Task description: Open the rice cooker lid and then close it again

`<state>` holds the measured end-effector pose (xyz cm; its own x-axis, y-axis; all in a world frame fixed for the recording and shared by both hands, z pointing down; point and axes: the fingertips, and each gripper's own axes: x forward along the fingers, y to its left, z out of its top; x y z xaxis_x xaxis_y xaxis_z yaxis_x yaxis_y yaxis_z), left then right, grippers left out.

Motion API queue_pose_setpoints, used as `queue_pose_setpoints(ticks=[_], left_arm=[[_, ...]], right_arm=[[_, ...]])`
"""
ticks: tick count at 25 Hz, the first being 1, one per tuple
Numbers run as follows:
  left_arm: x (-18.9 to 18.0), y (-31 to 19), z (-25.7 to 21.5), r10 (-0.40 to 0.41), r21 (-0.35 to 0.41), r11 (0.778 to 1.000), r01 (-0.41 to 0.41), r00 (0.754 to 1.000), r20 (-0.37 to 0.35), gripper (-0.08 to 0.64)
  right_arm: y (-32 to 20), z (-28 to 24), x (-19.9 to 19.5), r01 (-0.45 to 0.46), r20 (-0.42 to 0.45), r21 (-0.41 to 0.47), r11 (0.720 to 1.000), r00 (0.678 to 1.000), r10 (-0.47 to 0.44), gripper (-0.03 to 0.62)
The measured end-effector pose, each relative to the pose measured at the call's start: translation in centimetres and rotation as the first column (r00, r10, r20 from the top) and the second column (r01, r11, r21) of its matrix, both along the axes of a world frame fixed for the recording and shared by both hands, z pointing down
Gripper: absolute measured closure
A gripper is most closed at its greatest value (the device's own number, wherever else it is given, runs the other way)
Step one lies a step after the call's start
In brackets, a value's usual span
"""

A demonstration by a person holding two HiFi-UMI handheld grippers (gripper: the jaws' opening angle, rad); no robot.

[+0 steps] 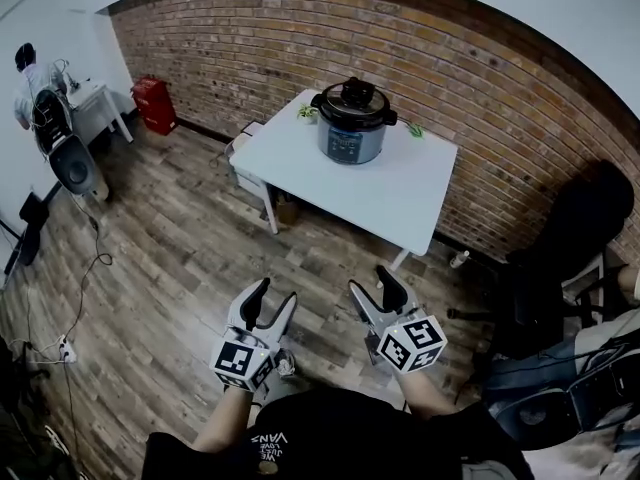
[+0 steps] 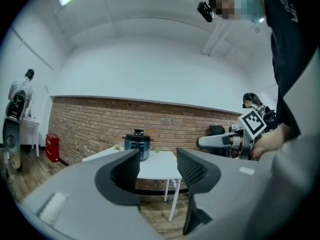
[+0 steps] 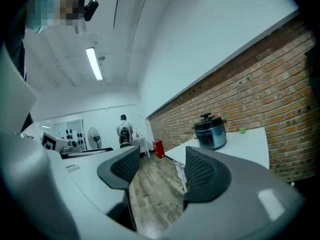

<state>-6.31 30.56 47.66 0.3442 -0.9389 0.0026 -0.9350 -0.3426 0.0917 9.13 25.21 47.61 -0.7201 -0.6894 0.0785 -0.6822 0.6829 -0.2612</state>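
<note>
The left tool (image 1: 276,293) is released, its jaws standing moderately apart with nothing between them but a far-off sight of the room. The right tool (image 1: 373,283), just beside it, is spread wider and is empty too. Both are held level at waist height over the wooden floor (image 1: 180,268) and touch nothing. Ahead of their tips and well apart from them stands the white counter (image 1: 400,193). The rice cooker (image 1: 352,123) sits upright toward its far edge, close to the brick wall (image 1: 250,38), with its lid (image 1: 353,100) closed, so the task looks not yet begun. The cooker looks rigid and fairly heavy, with a smooth metal body that could slide on the slick counter if pushed sideways. The dark lid should be stiff and hard, probably heavier than it seems. Whether it hinges or twists off cannot be told from here. The raised knob (image 1: 354,87) at its centre looks the best place to take hold, with the other tool steadying the body.
</note>
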Motion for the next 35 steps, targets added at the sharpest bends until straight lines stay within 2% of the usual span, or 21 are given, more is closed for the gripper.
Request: queue_pose_setpoints(ticks=[4, 7, 11, 16, 20, 29, 35], left_arm=[[-3.5, -3.6, -0.6, 0.071, -0.014, 0.997, -0.071, 0.997, -0.006, 0.351], [-5.9, -6.0, -1.2, 0.121, -0.012, 0.993, -0.121, 0.992, 0.021, 0.35], [-8.7, -8.5, -1.0, 0.186, -0.058, 0.981, -0.184, 0.982, 0.034, 0.35], [-10.4, -11.8, -0.5, 0.253, -0.082, 0.965, -0.249, 0.967, 0.04, 0.339], [-10.0, -13.9, 0.5, 0.286, -0.098, 0.954, -0.282, 0.958, 0.029, 0.336], [-9.8, -21.4, 1.9, 0.227, -0.095, 0.969, -0.226, 0.974, -0.003, 0.336], [-8.3, -28.8, 0.5, 0.208, -0.054, 0.977, -0.207, 0.978, 0.018, 0.336]], right_arm=[[-3.1, -0.9, -3.3, -0.053, 0.002, -0.001, 0.999, 0.999, 0.053, 0.316], [-5.1, -1.2, -5.3, -0.099, 0.006, -0.009, 0.995, 0.995, 0.099, 0.316], [-6.7, -1.1, -7.3, -0.16, 0.007, -0.037, 0.986, 0.987, 0.16, 0.316], [-8.7, -0.6, -8.8, -0.211, 0.003, -0.059, 0.976, 0.977, 0.212, 0.316], [-10.2, 0.4, -9.1, -0.238, 0.001, -0.084, 0.968, 0.971, 0.239, 0.316], [-18.0, 0.8, -7.9, -0.231, 0.014, -0.077, 0.97, 0.972, 0.233, 0.316], [-25.6, 0.0, -6.1, -0.211, 0.01, -0.041, 0.977, 0.977, 0.212, 0.316]])
